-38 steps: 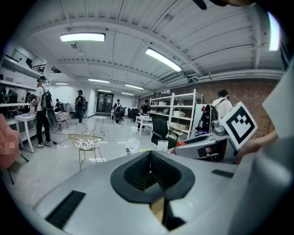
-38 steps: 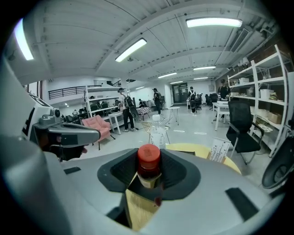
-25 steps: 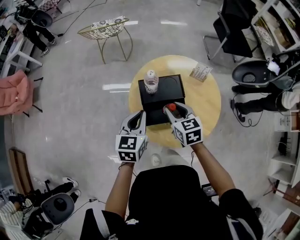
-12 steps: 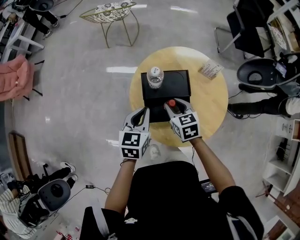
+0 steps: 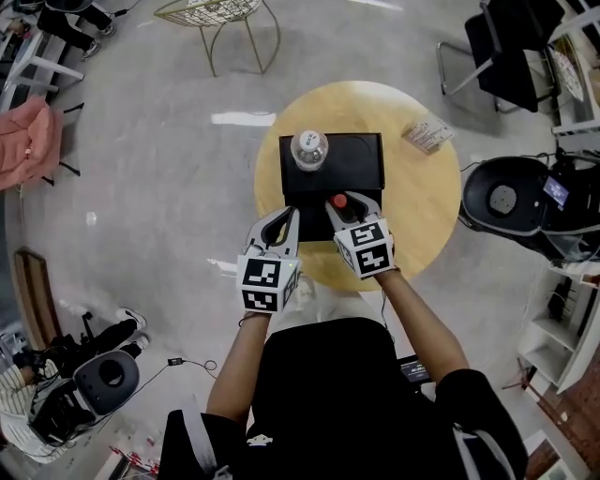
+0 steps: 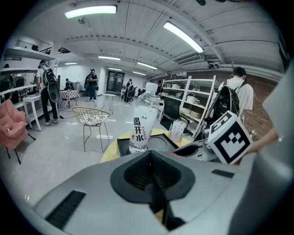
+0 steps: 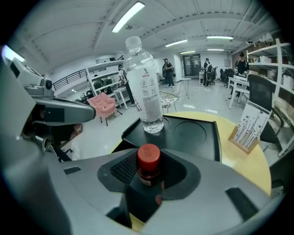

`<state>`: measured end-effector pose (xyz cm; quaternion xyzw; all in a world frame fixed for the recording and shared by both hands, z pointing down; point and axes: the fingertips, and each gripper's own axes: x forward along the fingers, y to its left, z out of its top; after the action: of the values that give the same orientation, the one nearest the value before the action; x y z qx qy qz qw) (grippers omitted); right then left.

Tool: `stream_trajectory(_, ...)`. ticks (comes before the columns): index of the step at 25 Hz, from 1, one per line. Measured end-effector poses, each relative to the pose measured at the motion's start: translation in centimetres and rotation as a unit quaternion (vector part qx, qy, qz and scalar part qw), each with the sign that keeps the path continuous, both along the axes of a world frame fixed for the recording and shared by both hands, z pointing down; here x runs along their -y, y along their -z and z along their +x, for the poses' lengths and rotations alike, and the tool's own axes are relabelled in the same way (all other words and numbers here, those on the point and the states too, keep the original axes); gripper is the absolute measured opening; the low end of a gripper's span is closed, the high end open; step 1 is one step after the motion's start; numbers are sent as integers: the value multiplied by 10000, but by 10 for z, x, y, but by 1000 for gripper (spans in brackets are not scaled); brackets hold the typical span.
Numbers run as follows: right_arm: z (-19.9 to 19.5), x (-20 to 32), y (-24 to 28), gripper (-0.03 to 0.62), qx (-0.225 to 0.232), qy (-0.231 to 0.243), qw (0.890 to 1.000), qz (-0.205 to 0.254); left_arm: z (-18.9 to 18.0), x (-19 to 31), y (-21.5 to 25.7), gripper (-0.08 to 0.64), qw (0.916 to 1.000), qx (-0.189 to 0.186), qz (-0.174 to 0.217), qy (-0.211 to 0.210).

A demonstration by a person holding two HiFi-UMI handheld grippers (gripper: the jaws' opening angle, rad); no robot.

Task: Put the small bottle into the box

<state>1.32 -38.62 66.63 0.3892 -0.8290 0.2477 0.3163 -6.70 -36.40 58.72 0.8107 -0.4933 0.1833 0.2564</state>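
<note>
A wide open room with a glossy grey floor spreads around the person, lit by long ceiling strip lights, with white shelving along one side and a few people standing far off. A pink chair sits at the left edge, a wire-legged stool with a patterned top stands beyond the desk, and a black office chair is at the far right. In the middle is a round, pale wooden desk. A flat black box with round recesses in its floor lies across the desk's centre. A clear water bottle stands upright in the box's far left corner. A small card stand rests on the bare wood, well apart from the box on the far right. The right tongs are clamped on the small bottle, which is upright with its red cap on top, at the near edge of the box; whether its base touches the box is hidden. The left tongs hover just beside them at the box's near left, jaws pressed together with nothing between.
</note>
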Motion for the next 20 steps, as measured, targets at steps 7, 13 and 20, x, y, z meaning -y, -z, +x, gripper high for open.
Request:
stream_trajectory(7,-3,3,-13,138,-190,41,9998,76,5,5,-12,12,10000,-55,-74,-22)
stream_trajectory(13,-2,2,-15,138,-180,54,9998,97,4,0,-16,12,9999,-63,-151,-1)
stream_trajectory(20,-2,-3,-18,138,-282,123,9995,111,1,1,-16,12,9999,-73,-138,37)
